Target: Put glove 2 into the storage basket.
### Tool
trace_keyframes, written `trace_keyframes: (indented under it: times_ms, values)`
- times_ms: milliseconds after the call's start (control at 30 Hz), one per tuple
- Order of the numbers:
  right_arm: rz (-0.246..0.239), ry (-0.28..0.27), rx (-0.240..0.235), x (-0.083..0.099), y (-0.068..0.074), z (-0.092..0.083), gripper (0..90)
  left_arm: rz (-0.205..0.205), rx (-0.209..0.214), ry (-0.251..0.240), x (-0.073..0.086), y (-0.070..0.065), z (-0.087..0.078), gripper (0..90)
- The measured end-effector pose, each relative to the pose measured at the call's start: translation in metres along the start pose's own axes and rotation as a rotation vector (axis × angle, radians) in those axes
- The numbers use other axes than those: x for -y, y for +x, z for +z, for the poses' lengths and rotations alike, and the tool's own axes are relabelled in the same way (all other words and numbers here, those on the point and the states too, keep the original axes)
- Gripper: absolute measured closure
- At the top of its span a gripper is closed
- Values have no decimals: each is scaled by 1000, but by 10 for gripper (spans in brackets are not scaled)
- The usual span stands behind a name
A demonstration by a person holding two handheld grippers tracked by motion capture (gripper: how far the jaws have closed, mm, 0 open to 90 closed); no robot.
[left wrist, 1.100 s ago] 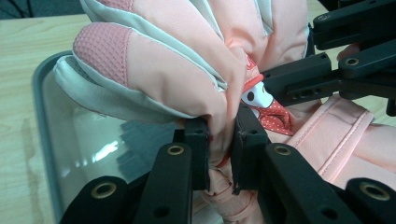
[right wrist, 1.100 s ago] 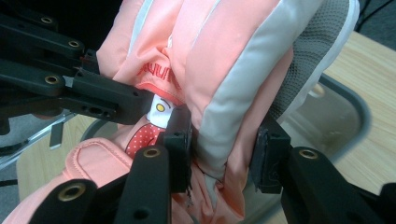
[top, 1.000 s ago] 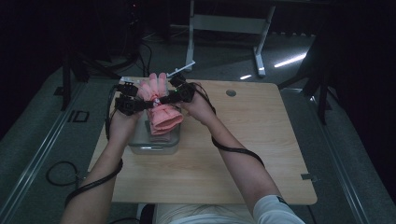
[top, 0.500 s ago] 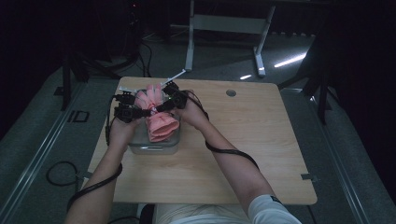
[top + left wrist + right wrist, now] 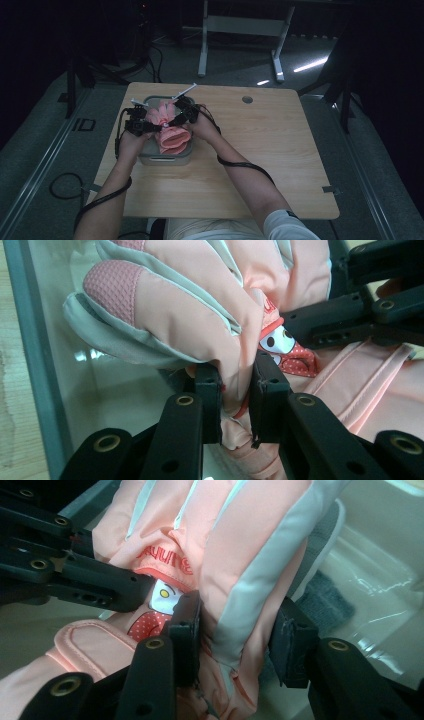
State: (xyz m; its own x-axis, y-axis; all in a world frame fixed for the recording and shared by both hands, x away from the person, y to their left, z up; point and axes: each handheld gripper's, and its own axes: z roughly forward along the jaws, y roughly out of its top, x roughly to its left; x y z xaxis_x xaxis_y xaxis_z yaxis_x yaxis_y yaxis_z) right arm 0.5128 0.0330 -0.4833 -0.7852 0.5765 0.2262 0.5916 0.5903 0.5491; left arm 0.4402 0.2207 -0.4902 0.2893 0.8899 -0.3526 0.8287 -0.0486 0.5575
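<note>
In the high view, a pink glove (image 5: 170, 131) lay partly inside a clear container (image 5: 165, 156) on the left part of the wooden tabletop (image 5: 280, 150), its cuff end draped toward the container's near wall. The left gripper (image 5: 145, 125) and the right gripper (image 5: 176, 119) met over the glove from either side, each borne by a hand with a cable trailing down the forearm.

In the left gripper view, the left gripper (image 5: 235, 390) had its jaws narrow and pinched on a fold of the glove (image 5: 190, 300), above the container's clear floor (image 5: 100, 390).

In the right gripper view, the right gripper (image 5: 235, 630) gripped a thicker fold of the glove (image 5: 240, 555); its jaws had just been opening slightly, with the fabric between them.
</note>
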Motion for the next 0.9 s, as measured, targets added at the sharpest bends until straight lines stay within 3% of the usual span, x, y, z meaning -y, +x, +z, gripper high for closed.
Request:
trace_keyframes:
  times_ms: [100, 267, 400, 533, 700, 900]
  values:
    - [-5, 9, 31, -2, 2, 1, 598, 15, -16, 14, -2, 0, 1, 760]
    - [3, 27, 38, -4, 2, 4, 575, -10, -4, 25, -2, 5, 3, 717]
    - [11, 26, 41, -8, 1, 4, 551, -3, -54, 13, -2, 3, 1, 619]
    - [50, 3, 21, -8, 0, 4, 537, 25, -105, 7, -4, 2, -2, 543]
    - [62, -6, 12, -9, -1, 4, 546, 20, -105, 0, -4, 4, -3, 524]
    - [62, 0, 34, -8, -3, 6, 517, 42, -132, 15, -5, 0, 2, 540]
